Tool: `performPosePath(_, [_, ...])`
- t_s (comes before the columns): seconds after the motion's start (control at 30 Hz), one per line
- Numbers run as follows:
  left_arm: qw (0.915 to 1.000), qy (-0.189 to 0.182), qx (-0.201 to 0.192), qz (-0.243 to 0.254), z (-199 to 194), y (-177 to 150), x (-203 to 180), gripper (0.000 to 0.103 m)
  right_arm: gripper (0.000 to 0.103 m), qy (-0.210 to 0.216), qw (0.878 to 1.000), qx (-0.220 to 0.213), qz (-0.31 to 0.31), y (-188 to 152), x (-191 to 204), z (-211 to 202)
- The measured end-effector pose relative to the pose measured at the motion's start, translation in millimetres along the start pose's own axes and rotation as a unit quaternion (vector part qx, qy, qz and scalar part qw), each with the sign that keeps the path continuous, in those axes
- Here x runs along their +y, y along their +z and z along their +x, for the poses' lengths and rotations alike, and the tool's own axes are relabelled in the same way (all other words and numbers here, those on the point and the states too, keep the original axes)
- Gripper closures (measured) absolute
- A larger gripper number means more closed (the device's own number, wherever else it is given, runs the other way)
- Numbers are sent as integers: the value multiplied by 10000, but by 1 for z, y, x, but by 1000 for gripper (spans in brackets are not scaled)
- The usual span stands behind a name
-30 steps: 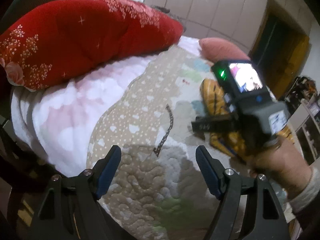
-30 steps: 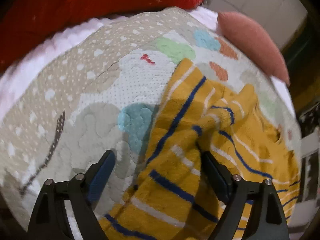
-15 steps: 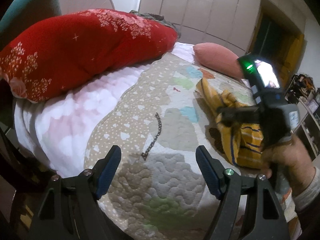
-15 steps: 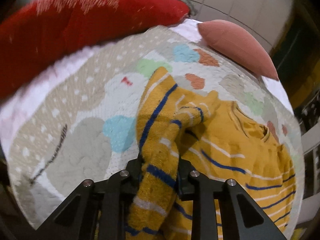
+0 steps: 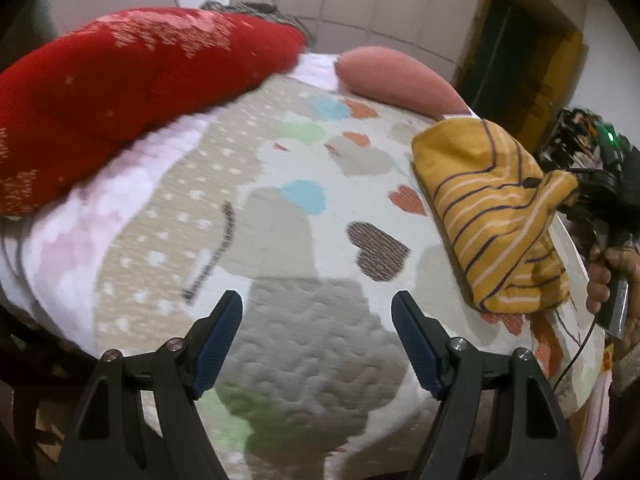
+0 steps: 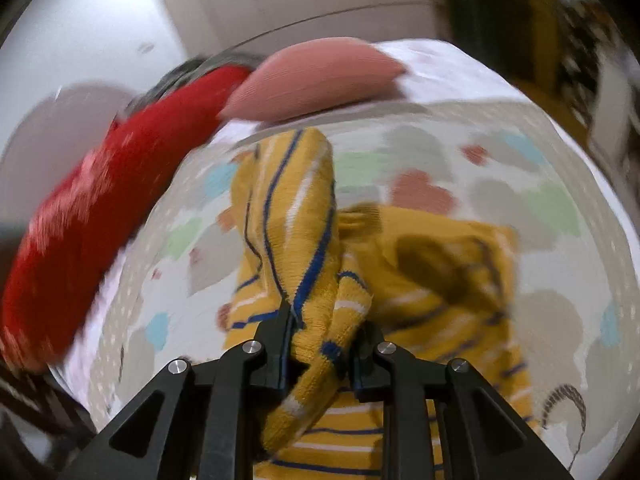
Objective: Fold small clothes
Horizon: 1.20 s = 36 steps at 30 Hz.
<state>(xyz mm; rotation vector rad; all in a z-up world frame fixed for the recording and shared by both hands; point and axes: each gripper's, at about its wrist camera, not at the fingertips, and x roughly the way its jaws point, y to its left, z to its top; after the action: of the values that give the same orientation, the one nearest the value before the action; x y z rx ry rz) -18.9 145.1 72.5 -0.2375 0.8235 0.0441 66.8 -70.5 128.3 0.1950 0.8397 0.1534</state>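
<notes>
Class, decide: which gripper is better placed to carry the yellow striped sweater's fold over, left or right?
Right. The right gripper is shut on the yellow striped sweater, lifting part of it off the quilt. The left gripper is open, holding nothing.

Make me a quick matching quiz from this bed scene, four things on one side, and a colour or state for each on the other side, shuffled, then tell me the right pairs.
Things:
1. left gripper
2. right gripper
3. big cushion
4. small pillow

Descriptions:
A. plain pink, at the far end of the quilt
B. jaws wide apart, holding nothing
C. red with a pale flower print
D. shut on the yellow striped sweater

Pairs: 1-B, 2-D, 3-C, 4-A
</notes>
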Motion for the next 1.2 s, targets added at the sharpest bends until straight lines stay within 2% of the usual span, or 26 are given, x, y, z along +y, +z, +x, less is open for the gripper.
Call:
performPosePath(0.17, [9994,-70,177,304,10,-2,-29,27,81,-13,9966,-135,808,-2,-76,-11])
performPosePath(0.4, [9961,-408,453,633,26,3,-65,27,80,71,9954,-19,953,-24,-126,-8])
performPosePath(0.47, [9948,-508,505,725,31,5,-75,27,72,127,9953,-39,964,-31,-137,-11])
performPosePath(0.53, [9932,-607,536,833,35,8,-86,27,50,-88,9955,-101,942,-35,-147,-15])
performPosePath(0.63, [9910,-735,527,987,39,11,-100,27,45,-287,9942,-145,1022,-39,-164,-29])
performPosePath(0.7, [9898,-779,524,1072,44,13,-110,27,46,-582,9914,-348,1116,-36,-170,-49])
performPosePath(0.73, [9894,-785,538,1095,46,14,-114,27,47,-548,9912,-544,1072,-33,-167,-64])
performPosePath(0.87, [9884,-889,597,1081,53,17,-131,27,48,70,9944,-878,591,-19,-133,-90])
performPosePath(0.93, [9874,-963,622,1090,55,17,-138,27,49,408,9959,-754,292,-19,-112,-84])
performPosePath(1.0, [9862,-1035,638,1126,55,17,-142,27,52,529,9973,-492,92,-25,-98,-66])
performPosePath(1.13, [9854,-1127,587,1130,57,21,-137,27,62,72,9996,250,136,-58,-108,-20])
performPosePath(1.2, [9863,-1141,657,996,67,27,-131,26,62,195,9978,357,522,-81,-131,-12])
